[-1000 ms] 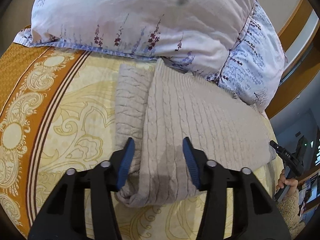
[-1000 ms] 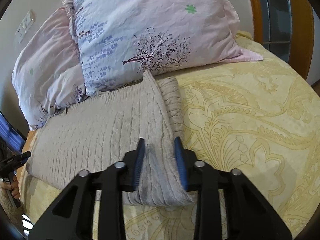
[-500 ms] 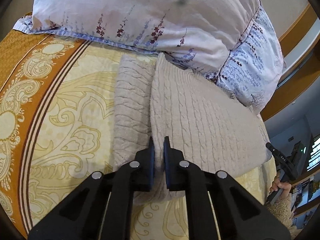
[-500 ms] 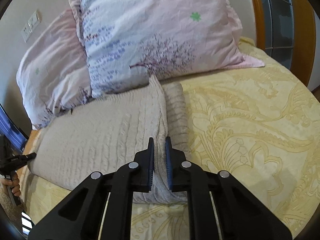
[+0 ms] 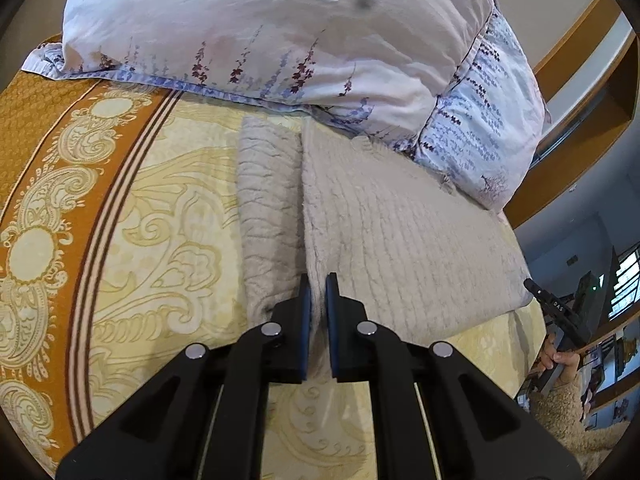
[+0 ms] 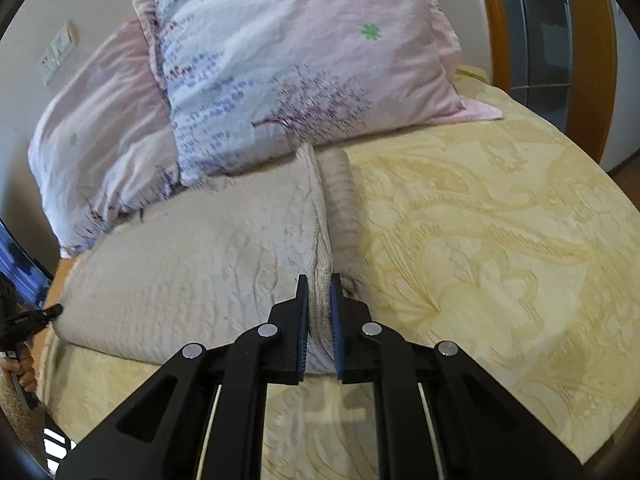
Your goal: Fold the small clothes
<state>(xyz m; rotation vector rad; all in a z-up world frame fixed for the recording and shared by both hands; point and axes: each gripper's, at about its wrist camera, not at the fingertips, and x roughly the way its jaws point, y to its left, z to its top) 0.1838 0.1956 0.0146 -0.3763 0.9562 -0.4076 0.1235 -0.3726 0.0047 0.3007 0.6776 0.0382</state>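
Two corners of the beige cable-knit sweater are pinched at once, one by each tool. From the left wrist view, the left gripper is seen closed on the near hem at the garment's left edge, where a sleeve is already folded in alongside the body; the sweater lies flat on the yellow patterned bedspread, its far end touching the floral pillows. From the right wrist view, the right gripper is clamped on the opposite near corner of the sweater, a thick bunch of knit being held between the blue pads, with bare bedspread to its right. The step is judged best done if both corners are lifted together and level, the hem is kept taut between them, and the near edge is carried toward the pillows and laid down square on the far edge; uneven lifting would probably skew the fold or drag the tucked sleeves out.
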